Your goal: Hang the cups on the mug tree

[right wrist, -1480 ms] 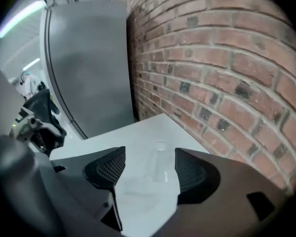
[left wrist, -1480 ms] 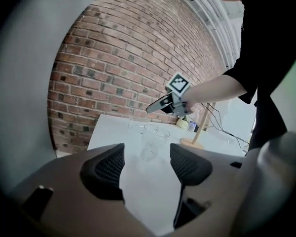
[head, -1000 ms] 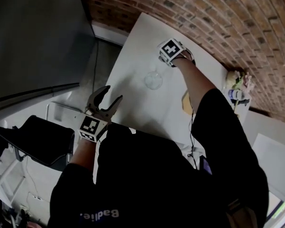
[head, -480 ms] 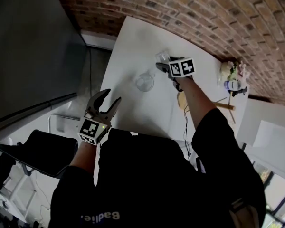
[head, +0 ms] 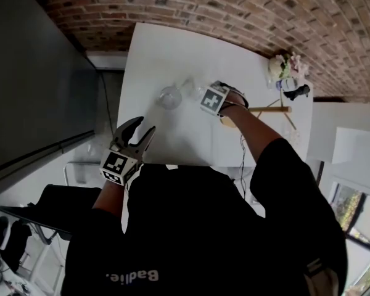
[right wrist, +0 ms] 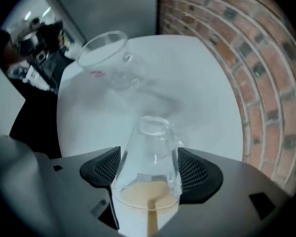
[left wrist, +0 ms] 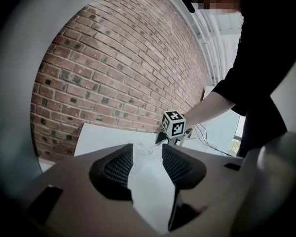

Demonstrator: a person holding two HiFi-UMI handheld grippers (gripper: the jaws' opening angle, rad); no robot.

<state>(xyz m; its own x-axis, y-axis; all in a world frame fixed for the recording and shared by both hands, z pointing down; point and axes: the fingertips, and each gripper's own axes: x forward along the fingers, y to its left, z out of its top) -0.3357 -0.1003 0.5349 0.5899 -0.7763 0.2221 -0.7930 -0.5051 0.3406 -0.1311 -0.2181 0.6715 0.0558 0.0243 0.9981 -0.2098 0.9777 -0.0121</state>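
Gripping an empty glass cup (right wrist: 150, 142): right hand-held gripper (right wrist: 149, 169); left hand-held gripper (left wrist: 147, 163), closing partway, empty.

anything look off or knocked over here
Nothing clearly wrong. The loose glass cup looks tilted in the right gripper view, but that could be the wide lens. The right gripper holds the other glass cup intact; no spill on the table.

White table (head: 172, 48): glass cup (head: 169, 96), mug tree (head: 270, 109), flowers (head: 283, 65).
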